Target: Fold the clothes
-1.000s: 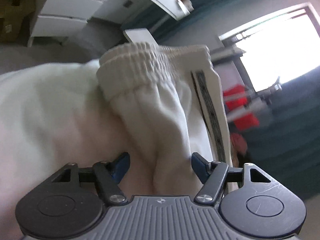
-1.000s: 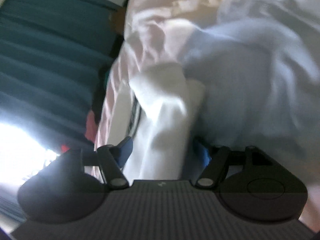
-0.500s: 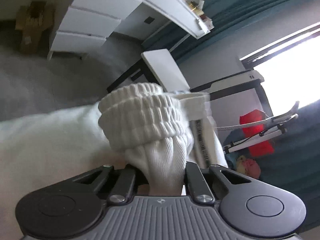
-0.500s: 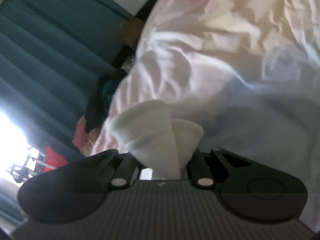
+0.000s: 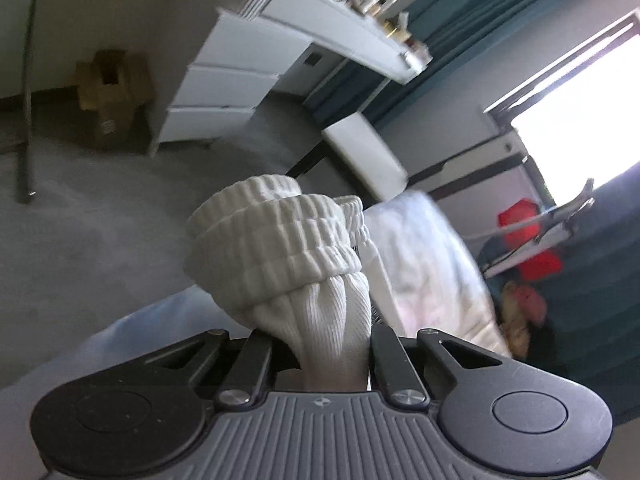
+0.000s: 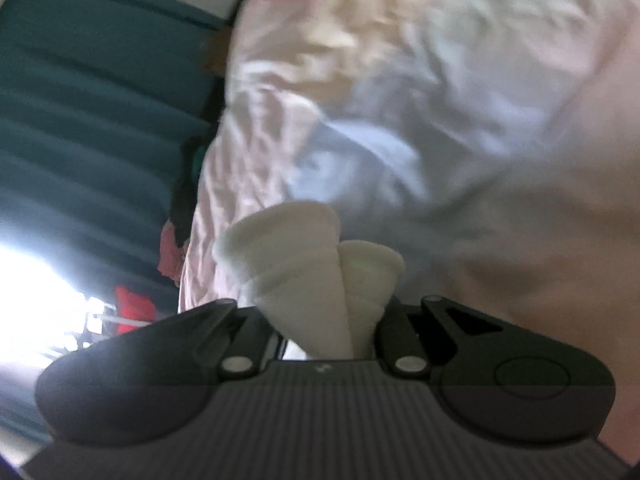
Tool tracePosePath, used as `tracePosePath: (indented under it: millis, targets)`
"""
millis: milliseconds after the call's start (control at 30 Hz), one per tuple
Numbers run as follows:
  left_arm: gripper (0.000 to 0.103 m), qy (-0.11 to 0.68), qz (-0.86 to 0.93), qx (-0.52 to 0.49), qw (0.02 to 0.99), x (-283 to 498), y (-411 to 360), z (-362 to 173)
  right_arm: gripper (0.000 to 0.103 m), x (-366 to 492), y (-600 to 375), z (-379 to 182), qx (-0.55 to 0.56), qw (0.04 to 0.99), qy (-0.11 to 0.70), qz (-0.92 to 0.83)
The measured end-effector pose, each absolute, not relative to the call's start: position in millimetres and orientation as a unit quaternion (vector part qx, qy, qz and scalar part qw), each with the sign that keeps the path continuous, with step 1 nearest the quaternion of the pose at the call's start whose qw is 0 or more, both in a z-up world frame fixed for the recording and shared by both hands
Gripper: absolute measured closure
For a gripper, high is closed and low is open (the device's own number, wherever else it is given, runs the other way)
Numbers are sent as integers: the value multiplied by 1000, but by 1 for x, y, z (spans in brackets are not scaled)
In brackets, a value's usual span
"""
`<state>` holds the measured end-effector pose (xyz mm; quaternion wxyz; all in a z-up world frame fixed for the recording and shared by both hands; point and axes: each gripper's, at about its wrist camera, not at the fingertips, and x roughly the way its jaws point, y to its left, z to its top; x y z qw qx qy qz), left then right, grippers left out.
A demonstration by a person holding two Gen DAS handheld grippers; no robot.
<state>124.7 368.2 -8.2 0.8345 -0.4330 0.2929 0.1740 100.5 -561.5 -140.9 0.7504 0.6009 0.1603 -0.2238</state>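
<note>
Nearest in the left wrist view, the left gripper [image 5: 330,354] is clamped on a bunch of white ribbed knit, its dark fingers pressed into the cloth on both sides. This is the white garment [image 5: 292,264]: above the pinch it swells into a thick elasticated cuff or waistband, gathered in soft ridges and folded double. The right gripper [image 6: 340,326] likewise pinches white fabric [image 6: 304,272], here smoother and rolled into two blunt cones side by side between the closed fingers. The garment is thus held up at both ends, above a crumpled pale bedsheet [image 6: 420,112] with a pinkish cast.

Farther off in the left view, beyond grey carpet [image 5: 100,240], stands a white drawer unit [image 5: 224,96] with three flat fronts under a long white desk top [image 5: 352,36] carrying small blurred items. An open brown cardboard box [image 5: 112,100] sits to its left; its contents cannot be made out. Teal curtains [image 6: 92,120] hang beside a bright window [image 5: 580,120].
</note>
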Motion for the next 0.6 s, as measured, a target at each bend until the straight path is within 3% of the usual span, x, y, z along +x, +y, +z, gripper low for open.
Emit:
tracePosePath:
  millis: [233, 333, 600]
  targets:
    - [89, 311, 169, -409, 841, 69, 381, -27, 92, 86, -563, -169, 632, 728, 151, -218]
    - [83, 319, 161, -405, 842, 61, 379, -31, 92, 85, -564, -166, 621, 739, 154, -212]
    - [49, 363, 168, -333, 854, 25, 356, -19, 92, 82, -562, -151, 614, 746, 132, -219]
